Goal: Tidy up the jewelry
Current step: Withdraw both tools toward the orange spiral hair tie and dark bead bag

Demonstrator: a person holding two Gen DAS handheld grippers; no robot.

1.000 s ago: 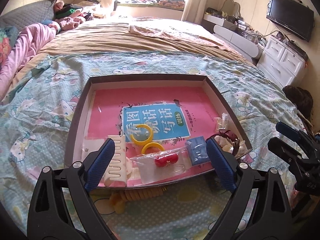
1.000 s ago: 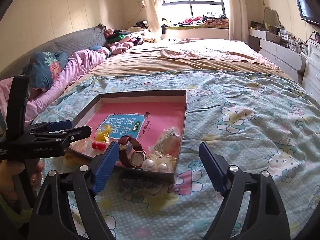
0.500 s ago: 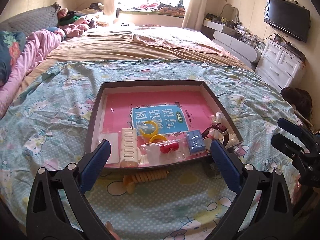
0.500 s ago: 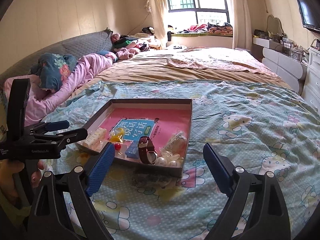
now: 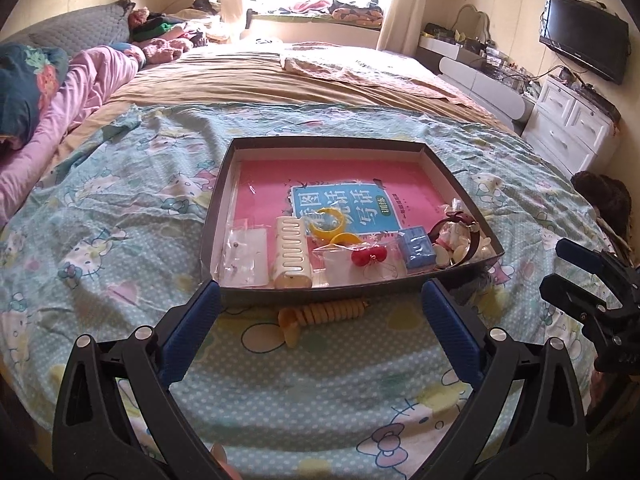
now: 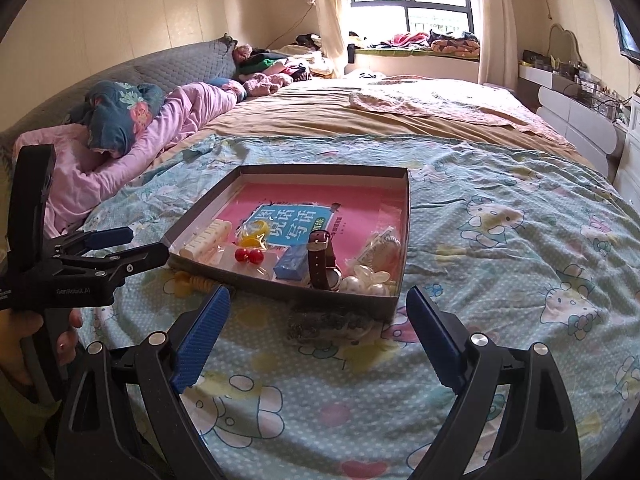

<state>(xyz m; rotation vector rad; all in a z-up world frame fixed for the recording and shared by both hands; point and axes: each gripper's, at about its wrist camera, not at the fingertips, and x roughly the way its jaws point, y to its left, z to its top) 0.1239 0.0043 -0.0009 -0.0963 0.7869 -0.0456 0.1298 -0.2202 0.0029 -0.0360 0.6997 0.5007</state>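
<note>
A shallow dark tray (image 5: 328, 142) lies on the bed with a pink book in it. Along its near side lie a cream comb clip (image 5: 290, 252), yellow rings (image 5: 328, 224), red bead earrings in a clear bag (image 5: 368, 258), a blue box (image 5: 418, 248) and a brown-strap watch (image 5: 460, 236). A yellow spiral clip (image 5: 320, 314) lies on the quilt just outside the tray's front wall. My left gripper (image 5: 320, 292) is open and empty, short of that wall. My right gripper (image 6: 318, 296) is open and empty too, before the tray (image 6: 324, 167), above a dark beaded piece (image 6: 316, 326).
The tray rests on a cartoon-print quilt (image 5: 120, 240) covering a wide bed. Pink bedding and pillows (image 6: 132, 132) lie at the far left. White drawers (image 5: 572, 128) and a wall TV (image 5: 584, 36) stand to the right. A hand (image 6: 24, 344) holds the left gripper's handle.
Both grippers have drawn back from the tray, which now looks smaller and farther. The left fingers, earlier over the tray's near items, now stand before its front wall and spread slightly wider.
</note>
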